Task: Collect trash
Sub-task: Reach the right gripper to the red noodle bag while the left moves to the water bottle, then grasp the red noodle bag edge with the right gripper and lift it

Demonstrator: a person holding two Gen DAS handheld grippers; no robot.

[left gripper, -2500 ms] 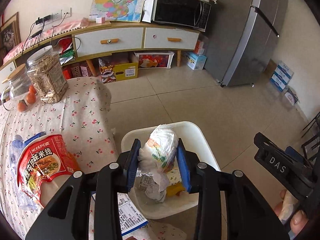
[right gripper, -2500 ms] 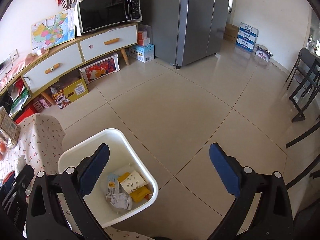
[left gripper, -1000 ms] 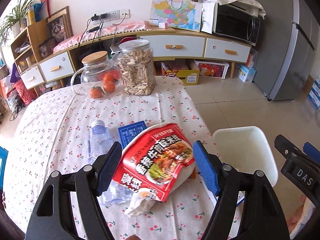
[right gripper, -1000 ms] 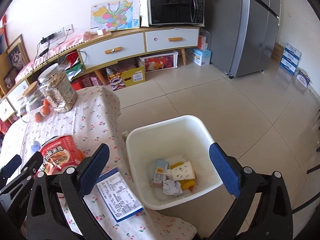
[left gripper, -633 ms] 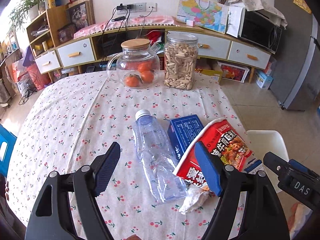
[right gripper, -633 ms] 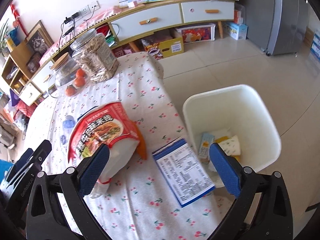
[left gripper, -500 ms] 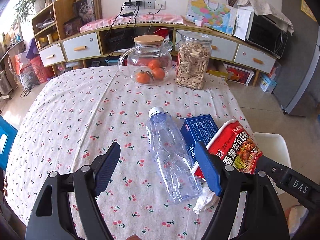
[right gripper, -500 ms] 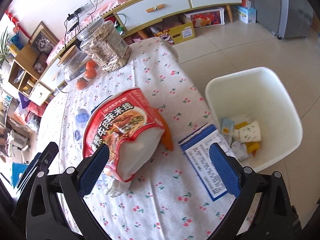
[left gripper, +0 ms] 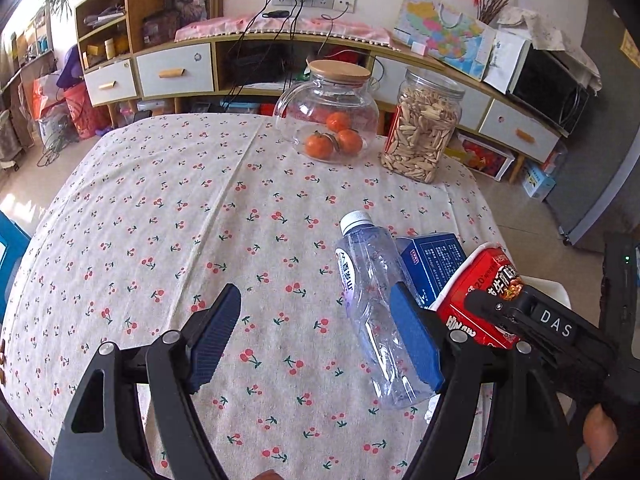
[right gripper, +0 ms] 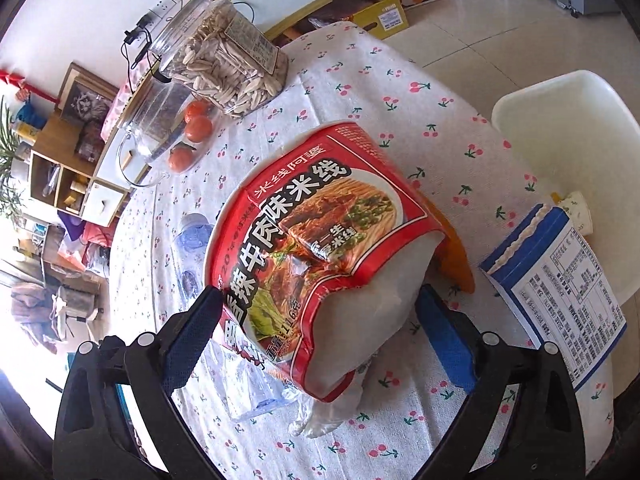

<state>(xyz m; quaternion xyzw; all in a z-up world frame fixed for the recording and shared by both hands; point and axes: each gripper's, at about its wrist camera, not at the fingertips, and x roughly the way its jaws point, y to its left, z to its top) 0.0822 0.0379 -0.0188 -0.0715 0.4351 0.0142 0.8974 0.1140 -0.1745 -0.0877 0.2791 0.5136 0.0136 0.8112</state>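
A red noodle bag point(right gripper: 312, 216) lies on the cherry-print tablecloth point(right gripper: 360, 80), and my right gripper point(right gripper: 318, 296) straddles its near end. The jaws are closing; the pads stand close beside the bag without pressing on it. A crumpled clear plastic bottle point(left gripper: 372, 304) lies next to a blue box point(left gripper: 432, 260). My left gripper point(left gripper: 312, 296) hangs open over bare cloth, its right finger in front of the bottle's side. The white trash bin point(right gripper: 568, 128) stands off the table's right edge with some trash inside.
A blue-and-white packet point(right gripper: 560, 284) lies at the table edge by the bin. An orange scrap point(right gripper: 456, 256) and a white wad point(right gripper: 324, 416) poke out from under the bag. A glass jug of oranges point(left gripper: 328, 120) and a jar of seeds point(left gripper: 420, 132) stand at the far side.
The left gripper, earlier shut on a white wad over the bin, now stands empty and has swung left over the table. The right gripper turned from the bin and came down around the red bag.
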